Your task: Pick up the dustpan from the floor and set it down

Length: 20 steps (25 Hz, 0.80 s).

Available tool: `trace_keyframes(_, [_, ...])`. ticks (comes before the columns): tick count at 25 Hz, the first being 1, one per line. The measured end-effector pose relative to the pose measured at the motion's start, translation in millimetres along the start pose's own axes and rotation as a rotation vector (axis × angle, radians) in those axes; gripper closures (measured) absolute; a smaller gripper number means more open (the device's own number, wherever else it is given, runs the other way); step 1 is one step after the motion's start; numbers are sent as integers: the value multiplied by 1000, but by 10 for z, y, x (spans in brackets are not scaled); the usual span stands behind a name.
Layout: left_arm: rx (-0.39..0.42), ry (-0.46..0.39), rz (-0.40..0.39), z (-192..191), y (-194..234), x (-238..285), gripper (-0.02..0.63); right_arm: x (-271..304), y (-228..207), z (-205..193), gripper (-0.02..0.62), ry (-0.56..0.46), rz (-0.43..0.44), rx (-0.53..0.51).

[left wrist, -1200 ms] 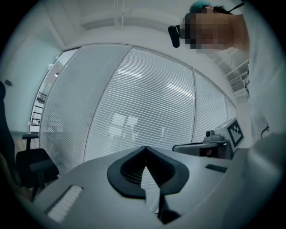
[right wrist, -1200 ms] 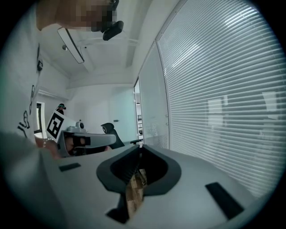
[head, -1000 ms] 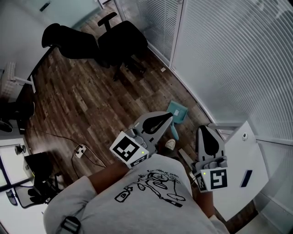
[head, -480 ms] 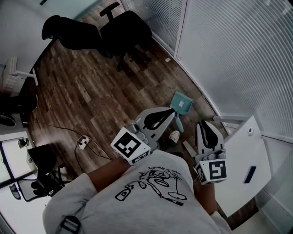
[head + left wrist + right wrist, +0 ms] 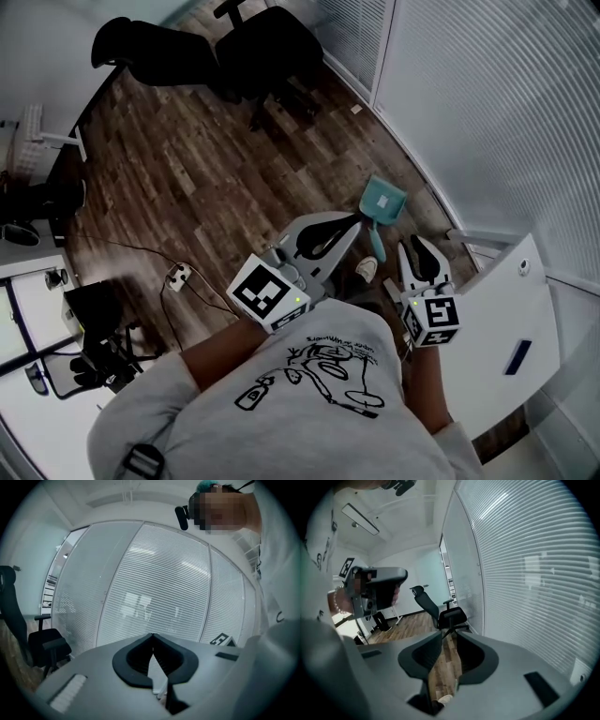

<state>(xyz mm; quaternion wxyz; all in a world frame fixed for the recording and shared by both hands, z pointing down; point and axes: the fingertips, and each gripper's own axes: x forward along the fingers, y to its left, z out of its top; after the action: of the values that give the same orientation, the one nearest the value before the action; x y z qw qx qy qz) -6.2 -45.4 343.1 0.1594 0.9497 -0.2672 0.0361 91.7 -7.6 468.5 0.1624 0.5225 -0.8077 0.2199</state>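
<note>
Dark wood-plank office floor (image 5: 187, 187) runs along a glass wall covered with white slatted blinds (image 5: 487, 112), and a small teal plastic dustpan (image 5: 384, 200) lies on it close to that wall, handle toward the person. The left gripper (image 5: 353, 221) has its jaws closed together on nothing. The right gripper (image 5: 415, 246) has just been opening its jaws to a narrow gap, with nothing between them.
</note>
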Motion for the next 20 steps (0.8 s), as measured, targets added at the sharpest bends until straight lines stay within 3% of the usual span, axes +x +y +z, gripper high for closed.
trace_keyframes(7, [-2,0,14,-1,7,-23,604,316,-35,-703,503,130,29,-4])
trace_keyframes(20, [-21,9,27,-105,-50,-24,604,781,-132,-1573,485,225,55,-9])
